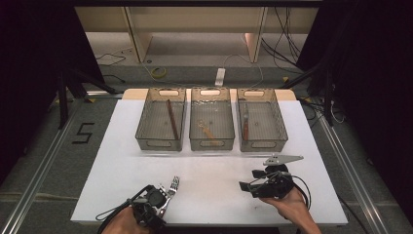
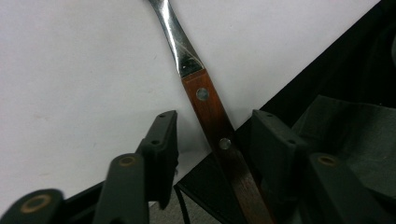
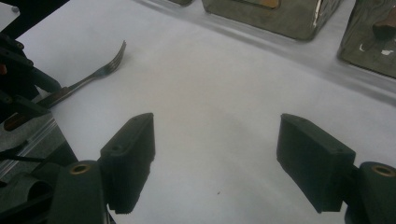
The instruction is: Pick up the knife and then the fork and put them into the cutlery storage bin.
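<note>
A fork [image 1: 173, 185] with a wooden, riveted handle lies on the white tabletop [image 1: 219, 165] near its front edge, tines pointing away from me. My left gripper [image 1: 165, 196] is at the handle end. In the left gripper view the handle [image 2: 210, 109] runs between the two jaws with a gap on each side, so the gripper [image 2: 215, 128] is open and not pressing on it. My right gripper [image 1: 249, 179] rests at the front right, its jaws wide apart over bare tabletop [image 3: 215, 144]. In the right gripper view the fork [image 3: 100, 70] lies at upper left.
Three mesh bins stand in a row at the back of the table. The left bin [image 1: 160, 144] holds a long brown stick, the middle bin [image 1: 212, 144] a wooden utensil, the right bin [image 1: 263, 145] a wooden-handled knife. Cables trail across the floor beyond.
</note>
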The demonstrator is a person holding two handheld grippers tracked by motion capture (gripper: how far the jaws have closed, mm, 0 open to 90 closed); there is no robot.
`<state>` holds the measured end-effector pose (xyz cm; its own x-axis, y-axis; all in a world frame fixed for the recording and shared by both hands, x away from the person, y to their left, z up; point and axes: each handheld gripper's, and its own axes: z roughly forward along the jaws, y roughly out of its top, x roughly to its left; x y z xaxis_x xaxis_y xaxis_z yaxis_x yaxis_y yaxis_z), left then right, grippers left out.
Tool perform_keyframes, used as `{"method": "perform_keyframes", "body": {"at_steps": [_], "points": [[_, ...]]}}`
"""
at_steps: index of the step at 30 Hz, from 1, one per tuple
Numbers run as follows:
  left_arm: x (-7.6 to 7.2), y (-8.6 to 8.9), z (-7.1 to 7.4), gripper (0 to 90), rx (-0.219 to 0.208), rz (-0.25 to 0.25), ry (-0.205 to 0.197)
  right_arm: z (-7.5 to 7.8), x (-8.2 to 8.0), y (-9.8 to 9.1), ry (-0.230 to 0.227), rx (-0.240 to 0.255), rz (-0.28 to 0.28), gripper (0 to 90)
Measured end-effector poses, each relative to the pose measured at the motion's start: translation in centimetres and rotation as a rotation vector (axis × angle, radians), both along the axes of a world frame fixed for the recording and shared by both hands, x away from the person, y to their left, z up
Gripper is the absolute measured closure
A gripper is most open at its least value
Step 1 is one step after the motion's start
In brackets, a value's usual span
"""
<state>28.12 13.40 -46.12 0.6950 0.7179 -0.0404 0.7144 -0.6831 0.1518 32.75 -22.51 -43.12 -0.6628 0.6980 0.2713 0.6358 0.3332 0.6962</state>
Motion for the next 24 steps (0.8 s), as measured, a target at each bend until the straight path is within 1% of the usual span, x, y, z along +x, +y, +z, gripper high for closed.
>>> {"method": "perform_keyframes", "body": {"at_steps": [5, 7, 9, 12, 14, 19, 24], "points": [[0.01, 0.02, 0.03, 62.8, 0.013, -0.008, -0.015, 0.0, 0.02, -0.02, 0.0, 0.001, 0.0, 28.8], [0.11, 0.19, 0.03, 67.0, 0.009, 0.003, -0.017, 0.0, 0.0, -0.01, 0.0, 0.001, 0.0, 28.8], [0.27, 0.4, 0.04, 69.5, 0.001, 0.011, -0.01, 0.01, -0.01, 0.02, 0.0, 0.001, 0.001, 28.8], [0.37, 0.51, 0.02, 73.3, 0.0, 0.012, -0.011, -0.01, -0.01, 0.04, -0.001, -0.001, 0.001, 28.8], [0.44, 0.62, 0.02, 74.7, -0.007, 0.016, -0.008, 0.01, -0.02, 0.06, -0.001, -0.001, 0.001, 28.9], [0.46, 0.63, 0.02, 75.5, -0.007, 0.013, -0.008, 0.02, -0.03, 0.07, 0.0, -0.002, 0.003, 28.9], [0.47, 0.75, 0.04, 76.2, -0.013, 0.003, -0.008, 0.03, -0.05, 0.08, -0.001, -0.002, 0.004, 28.9]]}}
